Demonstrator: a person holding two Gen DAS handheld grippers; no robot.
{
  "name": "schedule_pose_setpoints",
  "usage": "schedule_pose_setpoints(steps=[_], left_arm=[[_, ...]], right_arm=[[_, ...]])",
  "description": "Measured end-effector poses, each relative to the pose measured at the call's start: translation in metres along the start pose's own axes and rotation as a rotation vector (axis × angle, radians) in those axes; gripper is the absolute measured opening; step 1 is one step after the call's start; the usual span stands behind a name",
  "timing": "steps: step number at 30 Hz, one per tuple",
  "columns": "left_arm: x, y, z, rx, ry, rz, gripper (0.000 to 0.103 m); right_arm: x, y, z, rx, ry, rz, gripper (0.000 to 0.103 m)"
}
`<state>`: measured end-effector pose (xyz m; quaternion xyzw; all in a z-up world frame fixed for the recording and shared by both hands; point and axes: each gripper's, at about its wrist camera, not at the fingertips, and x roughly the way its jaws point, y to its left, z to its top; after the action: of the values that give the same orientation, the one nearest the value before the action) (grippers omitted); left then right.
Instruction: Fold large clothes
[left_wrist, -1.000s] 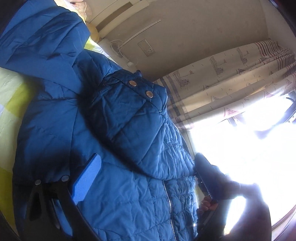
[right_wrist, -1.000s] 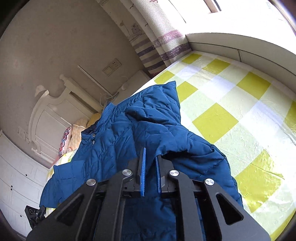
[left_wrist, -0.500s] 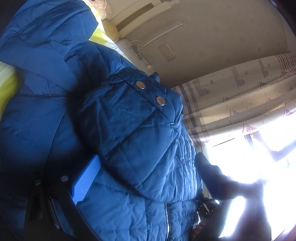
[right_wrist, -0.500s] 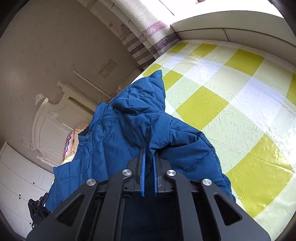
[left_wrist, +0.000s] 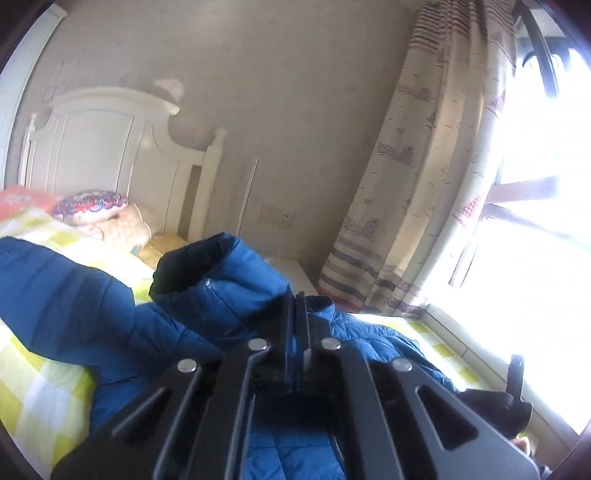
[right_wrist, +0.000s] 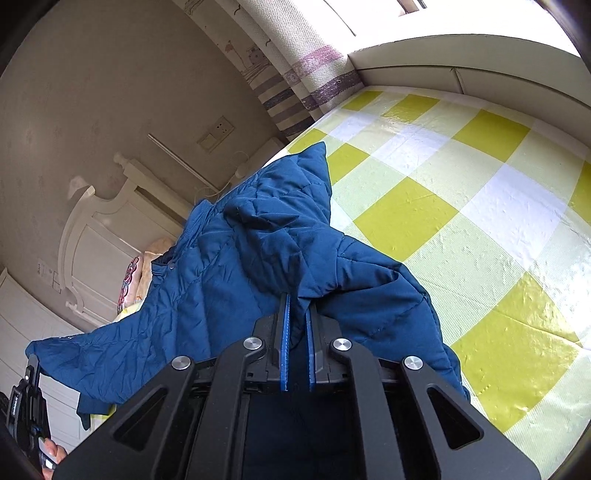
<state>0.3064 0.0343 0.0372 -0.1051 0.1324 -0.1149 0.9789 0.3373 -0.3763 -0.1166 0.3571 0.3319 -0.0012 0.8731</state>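
Note:
A blue quilted jacket (right_wrist: 236, 266) lies crumpled on the yellow-and-white checked bed sheet (right_wrist: 461, 206). My right gripper (right_wrist: 297, 306) is shut on a bunched fold of the jacket, and cloth hangs over its blue pads. In the left wrist view the jacket (left_wrist: 221, 295) lies ahead, with a sleeve (left_wrist: 62, 291) spread to the left. My left gripper (left_wrist: 296, 299) is shut, its blue pads pressed together with a thin edge of jacket cloth between them. The other gripper shows at the right edge (left_wrist: 513, 384).
A white headboard (left_wrist: 110, 155) and patterned pillows (left_wrist: 88, 203) are at the bed's head. A striped curtain (left_wrist: 417, 184) and bright window (left_wrist: 535, 221) are to the right. A wall socket (left_wrist: 277, 216) is on the beige wall. A white window ledge (right_wrist: 461, 70) borders the bed.
My left gripper was open over the jacket front; it has swung round toward the headboard and its jaws are now shut. My right gripper keeps its hold and has moved a little.

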Motion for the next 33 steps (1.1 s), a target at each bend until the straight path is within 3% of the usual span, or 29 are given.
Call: schedule_pose_setpoints(steps=[1,3,4,5,6,7,8,10,11,13,14,17,20,23,25,27,30,33], left_arm=[[-0.002,0.0,-0.007,0.028,0.013,0.051,0.002],[0.01,0.02,-0.024,0.003,0.116,0.144,0.006],[0.019,0.037,-0.034,-0.037,0.191,0.203,0.017],[0.028,0.057,-0.045,-0.099,0.27,0.27,0.041],[0.029,0.078,-0.054,-0.182,0.327,0.321,0.053],[0.024,0.099,-0.061,-0.274,0.342,0.37,0.061],[0.013,0.116,-0.064,-0.349,0.319,0.426,0.061],[-0.009,0.135,-0.057,-0.43,0.228,0.485,0.068],[-0.013,0.134,-0.047,-0.427,0.184,0.462,0.073],[-0.007,0.116,-0.026,-0.324,0.167,0.373,0.084],[0.002,0.099,-0.019,-0.244,0.187,0.329,0.091],[0.043,0.049,-0.019,0.013,0.283,0.242,0.095],[0.089,0.031,-0.049,0.167,0.421,0.277,0.095],[0.119,0.05,-0.082,0.132,0.587,0.308,0.095],[0.115,0.059,-0.08,0.085,0.576,0.272,0.098],[0.119,0.058,-0.083,0.103,0.595,0.277,0.1],[0.125,0.047,-0.086,0.175,0.621,0.331,0.101],[0.125,0.048,-0.085,0.168,0.617,0.326,0.101]], right_arm=[[0.0,-0.001,0.0,0.002,0.001,0.002,0.007],[0.001,-0.001,0.0,0.003,0.001,0.003,0.007],[0.001,0.0,0.0,0.001,0.002,0.001,0.007],[0.001,0.0,0.001,0.0,0.003,-0.002,0.007],[0.001,0.0,0.001,0.0,0.004,-0.004,0.007],[0.002,-0.001,0.001,0.001,0.006,-0.005,0.007],[0.002,-0.001,0.001,0.002,0.008,-0.005,0.008],[0.003,0.0,0.002,0.001,0.01,-0.01,0.008],[0.003,0.0,0.002,-0.002,0.011,-0.014,0.009],[0.004,0.002,0.001,-0.011,0.012,-0.024,0.01],[0.004,0.003,0.001,-0.015,0.012,-0.03,0.01],[0.005,0.004,0.001,-0.018,0.016,-0.031,0.011],[0.003,-0.002,0.004,0.004,0.062,-0.005,0.012],[-0.031,-0.012,0.004,0.057,0.001,-0.059,0.017],[-0.056,-0.012,0.004,0.044,-0.091,-0.134,0.021],[-0.065,0.002,0.009,-0.021,-0.134,-0.144,0.021],[-0.046,0.044,0.017,-0.2,-0.107,-0.157,0.021],[0.0,0.085,0.019,-0.391,-0.015,-0.19,0.027]])
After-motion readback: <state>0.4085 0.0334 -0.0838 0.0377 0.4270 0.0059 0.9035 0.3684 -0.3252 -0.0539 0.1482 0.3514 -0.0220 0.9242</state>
